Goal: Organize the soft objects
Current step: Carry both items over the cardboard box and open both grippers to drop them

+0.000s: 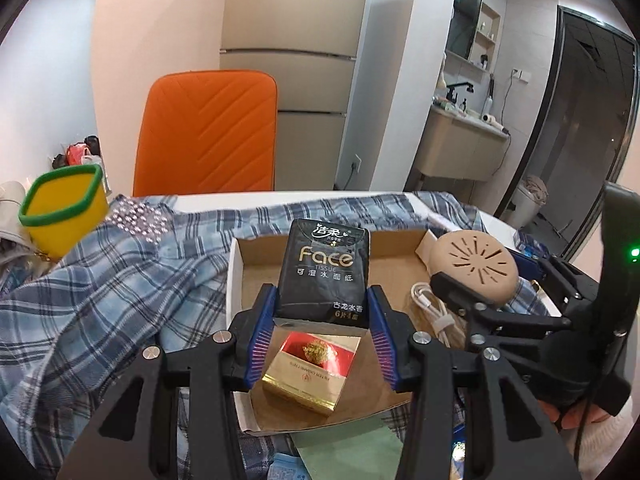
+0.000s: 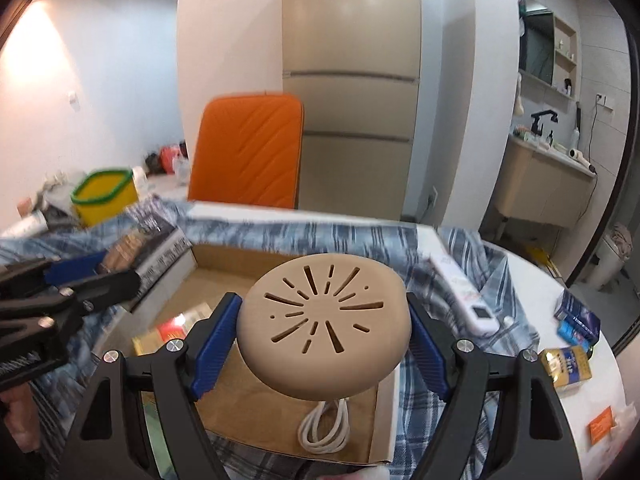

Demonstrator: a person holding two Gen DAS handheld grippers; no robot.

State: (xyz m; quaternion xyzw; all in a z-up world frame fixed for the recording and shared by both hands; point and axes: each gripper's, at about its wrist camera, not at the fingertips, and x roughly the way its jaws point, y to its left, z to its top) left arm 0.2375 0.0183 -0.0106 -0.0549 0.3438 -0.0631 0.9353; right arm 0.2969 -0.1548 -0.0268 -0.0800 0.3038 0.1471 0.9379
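**Both grippers loaded above the cardboard tray**

My left gripper (image 1: 322, 316) is closed to the width of a black tissue pack (image 1: 325, 270), its blue pads (image 1: 262, 334) pressed against the pack's lower sides. The pack stands upright between them, printed face toward the camera, held above the cardboard tray (image 1: 256, 268). Beneath it, on the tray floor, lies a red and gold box (image 1: 310, 368), partly hidden by my fingers.

My right gripper (image 2: 324, 326) is spread wide and clamps a beige round disc (image 2: 324, 312) with slotted cuts on its top. The blue pads (image 2: 214, 330) grip its left and right edges, and the disc tilts slightly toward the camera. It hangs over the right part of the same tray (image 2: 224, 254), above a coiled white cable (image 2: 326, 426) whose upper loops the disc covers.

The tray sits on a blue plaid cloth (image 1: 100, 280) spread over the table. A yellow container with a green rim (image 1: 64, 208) stands at the far left, its base cut off behind the cloth. An orange chair (image 1: 208, 128) is behind the table. In the right wrist view, a white remote (image 2: 464, 292) lies on the cloth right of the tray, and small packets (image 2: 568, 364) near the table's right edge are too blurred to read. The left side of that view is smeared, so I cannot make out the items there.
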